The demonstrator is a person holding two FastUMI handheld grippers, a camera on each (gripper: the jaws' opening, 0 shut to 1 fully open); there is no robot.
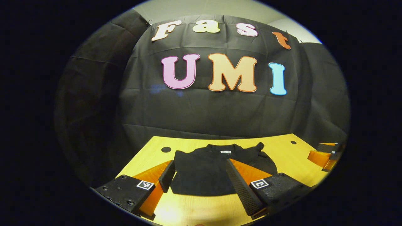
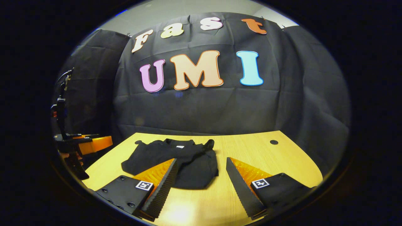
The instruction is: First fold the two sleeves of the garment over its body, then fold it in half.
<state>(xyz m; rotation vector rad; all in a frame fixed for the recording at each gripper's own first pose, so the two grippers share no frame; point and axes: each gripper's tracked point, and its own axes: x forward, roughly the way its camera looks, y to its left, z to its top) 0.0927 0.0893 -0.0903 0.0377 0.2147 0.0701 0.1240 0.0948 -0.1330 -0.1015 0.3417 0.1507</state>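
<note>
Lying flat on the yellow wooden surface [image 1: 282, 157], the black garment [image 1: 204, 169] rests near the far edge with its collar toward the booth wall and both sleeves already folded in over its body (one cuff pokes up at its right shoulder in the left gripper view). The left hand-held gripper [image 1: 201, 179] hovers above the near hem with its fingers spread wide, gripping nothing. The right hand-held gripper [image 2: 201, 179] also stands open and empty, its left finger [image 2: 163, 185] over the garment's near right corner, its right finger [image 2: 241, 185] over bare wood.
</note>
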